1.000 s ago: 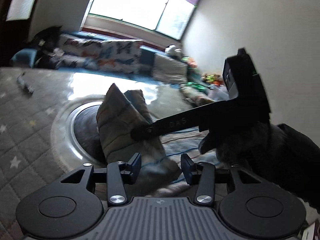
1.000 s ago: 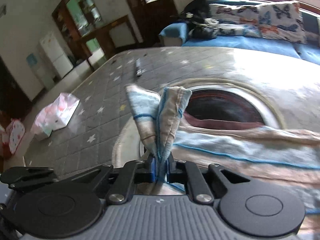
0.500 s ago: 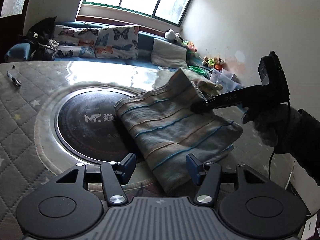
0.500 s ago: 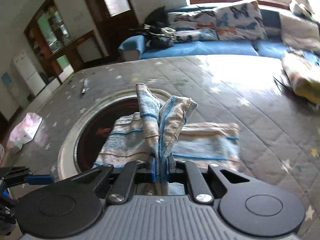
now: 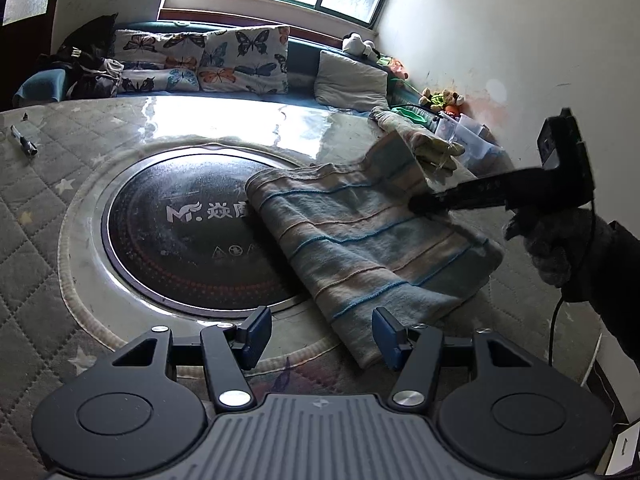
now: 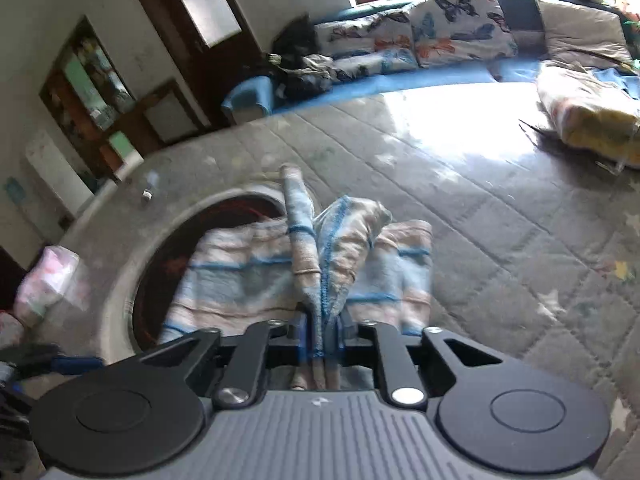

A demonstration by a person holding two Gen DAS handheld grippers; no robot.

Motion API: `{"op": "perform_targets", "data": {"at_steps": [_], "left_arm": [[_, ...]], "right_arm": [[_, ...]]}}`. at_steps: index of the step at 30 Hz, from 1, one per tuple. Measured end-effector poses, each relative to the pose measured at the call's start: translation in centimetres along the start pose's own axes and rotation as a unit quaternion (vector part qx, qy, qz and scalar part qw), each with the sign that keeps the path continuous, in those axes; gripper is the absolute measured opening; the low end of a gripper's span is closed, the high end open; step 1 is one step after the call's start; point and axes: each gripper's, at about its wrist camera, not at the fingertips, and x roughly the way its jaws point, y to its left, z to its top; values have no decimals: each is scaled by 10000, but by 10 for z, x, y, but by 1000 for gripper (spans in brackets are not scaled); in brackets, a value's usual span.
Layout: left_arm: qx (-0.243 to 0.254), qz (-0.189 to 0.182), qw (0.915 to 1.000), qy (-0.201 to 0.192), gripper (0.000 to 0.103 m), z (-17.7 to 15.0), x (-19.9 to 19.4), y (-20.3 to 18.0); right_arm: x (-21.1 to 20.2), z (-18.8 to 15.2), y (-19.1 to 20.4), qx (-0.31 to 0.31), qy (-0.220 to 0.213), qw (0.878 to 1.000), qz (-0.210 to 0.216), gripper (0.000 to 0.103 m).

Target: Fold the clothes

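Note:
A striped blue and beige cloth lies folded over on the quilted table, partly over the round black cooktop. My left gripper is open and empty, just in front of the cloth's near edge. My right gripper is shut on a bunched corner of the cloth and holds it a little above the rest. In the left wrist view the right gripper reaches in from the right over the cloth's far corner.
A second folded cloth lies at the table's far right. A small dark marker lies at the far left. A sofa with butterfly cushions runs behind the table. A pink bag sits on the floor.
My right gripper has carried the cloth corner across to the right, so the cloth now lies folded over flat. My left gripper has drawn back, open.

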Motion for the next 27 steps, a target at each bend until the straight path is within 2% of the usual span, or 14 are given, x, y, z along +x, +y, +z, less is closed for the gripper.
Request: {"op": "perform_targets", "data": {"at_steps": [3,9,13,19,21,24,27], "left_arm": [[36,15,10000,29,59,0,2,-2],[228,11,9997,-18,59,8,6,-8],[334,47,9994,-5,59,12,16,-15],[296,92,9993,214,59,5,36,-18],[327,168,9990,259,59,2,41,-19],[373,252,9986,294,58,-1,46,-20],[443,307,9981,283,58,-2,46,-23]], "right_arm": [[-2,-5,-7,176,-164,9996,-164,24],[-19,-5,-4,79,-587,9962,-638,24],[-31,-11,8,-155,-665,9964,-503,24],[-43,-47,15,-247,-529,9968,-554,28],[-45,-63,14,-332,-466,9955,-753,27],[-49,-80,8,-463,-514,9887,-1329,28],[-57,-86,-6,3,-669,9881,-1382,27]]}}
